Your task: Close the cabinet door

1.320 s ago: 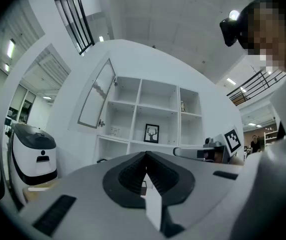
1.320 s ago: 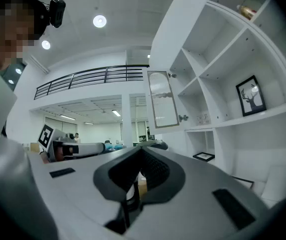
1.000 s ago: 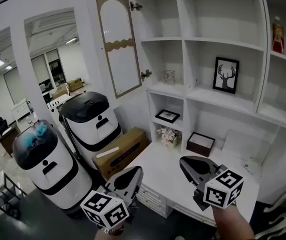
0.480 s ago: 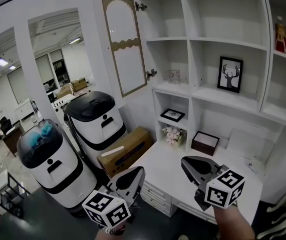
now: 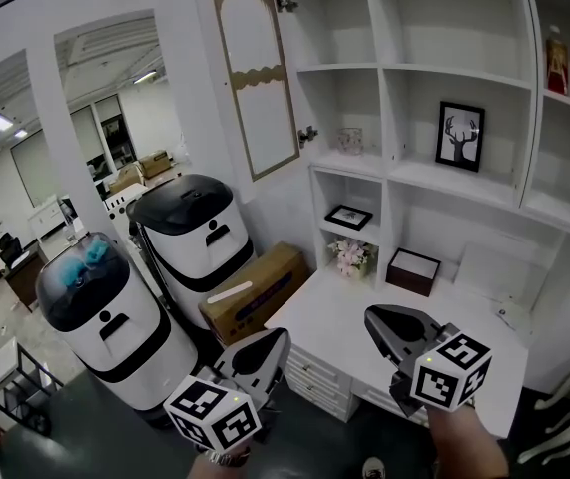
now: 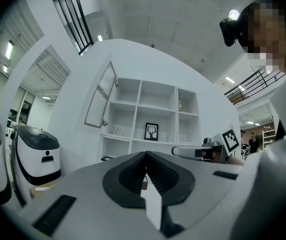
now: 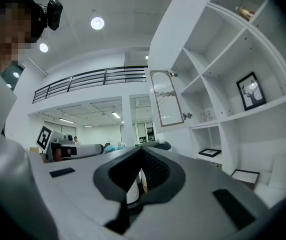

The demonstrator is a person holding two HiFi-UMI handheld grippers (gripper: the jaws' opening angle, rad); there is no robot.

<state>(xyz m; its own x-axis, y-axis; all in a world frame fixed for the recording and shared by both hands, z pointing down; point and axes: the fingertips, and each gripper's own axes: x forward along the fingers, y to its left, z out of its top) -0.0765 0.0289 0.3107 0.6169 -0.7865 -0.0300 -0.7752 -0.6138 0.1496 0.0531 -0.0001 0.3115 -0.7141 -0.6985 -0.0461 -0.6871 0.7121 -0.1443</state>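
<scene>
I am at the approach step. The cabinet door (image 5: pixel 257 83) stands swung wide open, hinged on the left edge of the shelf unit's (image 5: pixel 376 68) upper-left compartment. It is high above the worktop (image 5: pixel 329 312) and well apart from both my grippers. My left gripper (image 5: pixel 277 338) and right gripper (image 5: pixel 374 317) sit low and level in front of me, each with its jaws fully together and nothing between them. Next, I judge, I must raise one gripper to the door near its free edge and push it round until it sits flush. I can read no writing: the red label on the bottle (image 5: pixel 556 63) and the white strip on the cardboard box (image 5: pixel 255 292) are too small.
</scene>
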